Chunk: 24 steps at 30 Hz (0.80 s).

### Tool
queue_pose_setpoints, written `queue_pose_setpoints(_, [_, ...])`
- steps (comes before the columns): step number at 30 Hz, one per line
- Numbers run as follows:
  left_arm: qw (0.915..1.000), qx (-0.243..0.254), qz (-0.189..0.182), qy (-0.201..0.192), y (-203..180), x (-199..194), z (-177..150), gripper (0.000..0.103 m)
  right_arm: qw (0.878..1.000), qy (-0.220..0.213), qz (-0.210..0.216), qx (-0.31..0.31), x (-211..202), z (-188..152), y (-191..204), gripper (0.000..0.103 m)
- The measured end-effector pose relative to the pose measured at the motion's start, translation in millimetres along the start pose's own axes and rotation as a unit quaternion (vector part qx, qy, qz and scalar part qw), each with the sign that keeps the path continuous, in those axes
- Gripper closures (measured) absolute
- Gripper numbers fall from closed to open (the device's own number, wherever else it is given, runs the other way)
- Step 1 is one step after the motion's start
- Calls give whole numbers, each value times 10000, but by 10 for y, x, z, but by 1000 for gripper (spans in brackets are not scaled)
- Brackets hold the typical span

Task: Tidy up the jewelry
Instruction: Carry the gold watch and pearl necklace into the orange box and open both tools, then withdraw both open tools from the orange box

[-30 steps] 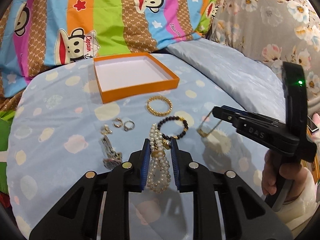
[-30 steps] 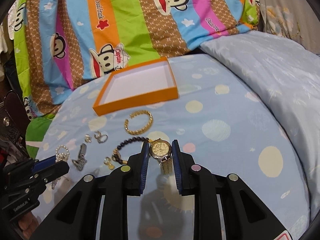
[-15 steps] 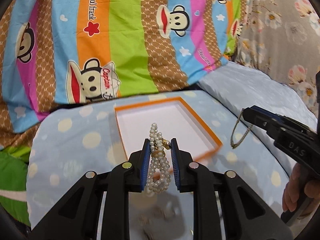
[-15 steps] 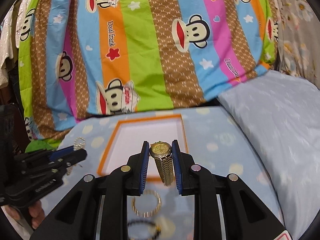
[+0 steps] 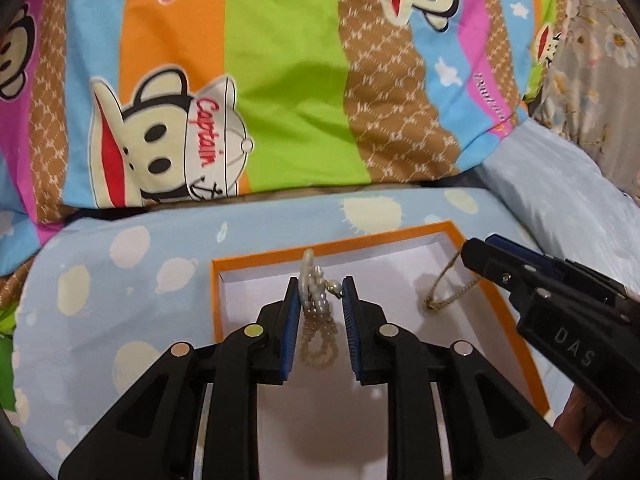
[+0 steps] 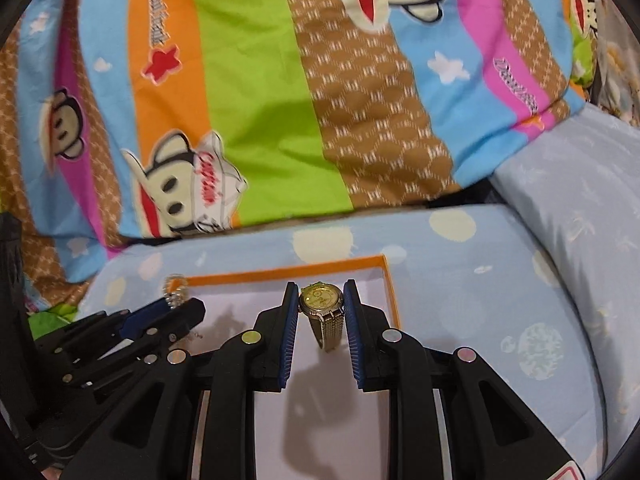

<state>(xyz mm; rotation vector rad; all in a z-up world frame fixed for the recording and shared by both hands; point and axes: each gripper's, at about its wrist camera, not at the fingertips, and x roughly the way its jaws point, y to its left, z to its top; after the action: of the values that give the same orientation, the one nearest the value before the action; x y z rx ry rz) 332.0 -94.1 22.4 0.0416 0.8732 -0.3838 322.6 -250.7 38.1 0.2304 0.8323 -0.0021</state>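
An orange box [image 5: 332,246] with a white floor lies on the blue spotted sheet. My left gripper [image 5: 321,284] hangs over its left half, shut on a pearl bracelet [image 5: 318,320] whose loops dangle between the blue pads. My right gripper [image 6: 321,286] is over the box too, shut on a gold watch [image 6: 322,300], dial towards the camera and strap hanging down. In the left wrist view the right gripper [image 5: 478,254] comes in from the right with the watch strap [image 5: 444,288] hanging above the box floor. In the right wrist view the left gripper [image 6: 192,308] and pearl bracelet [image 6: 175,290] sit at the left by the box rim [image 6: 280,270].
A striped quilt [image 5: 280,80] with cartoon monkeys rises just behind the box. A pale blue pillow [image 6: 580,220] lies to the right. The spotted sheet [image 5: 120,280] spreads to the left of the box. A person's hand [image 5: 580,412] holds the right gripper.
Both grippers have carried their pieces forward from the jewellery laid on the sheet to above the orange box. The other bracelets and rings have dropped out of view.
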Motion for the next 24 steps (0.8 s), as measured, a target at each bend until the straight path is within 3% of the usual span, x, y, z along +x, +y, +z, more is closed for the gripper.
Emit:
queue_pose_setpoints(2, [9998,-110,-50,127,42,70,-2,81,9998,215,-43,1,116,-27,-31,81])
queue_pose_setpoints(3, [9997,-181,-84,172,69,84,-6,72,9996,282,-72,9,154,-42,-44,80])
queue_pose_setpoints(4, [9995,-251,-64,180,88,86,0,53,9995,307,-84,24,168,-62,-63,80])
queue_pose_setpoints(6, [9991,-427,11,68,144,29,10,27,9992,367,-133,55,165,-101,-94,71])
queue_pose_setpoints(7, [9988,-496,20,-24,165,-18,19,22,9993,347,-146,45,148,-122,-99,68])
queue_pose_setpoints(11, [9976,-677,15,-107,269,-181,51,21,9997,101,-232,-2,-144,-227,-129,61])
queue_pose_setpoints(16, [9946,-1001,-113,-241,469,-679,-132,21,9993,-305,-152,146,-758,-506,-234,50])
queue_pose_setpoints(20, [9948,-884,177,-483,548,-1195,-528,15,9982,-529,-216,164,-1253,-981,-276,49])
queue_pose_setpoints(24, [9957,-707,385,-457,543,-1514,-1024,15,9973,-598,-388,172,-1566,-1558,-273,49])
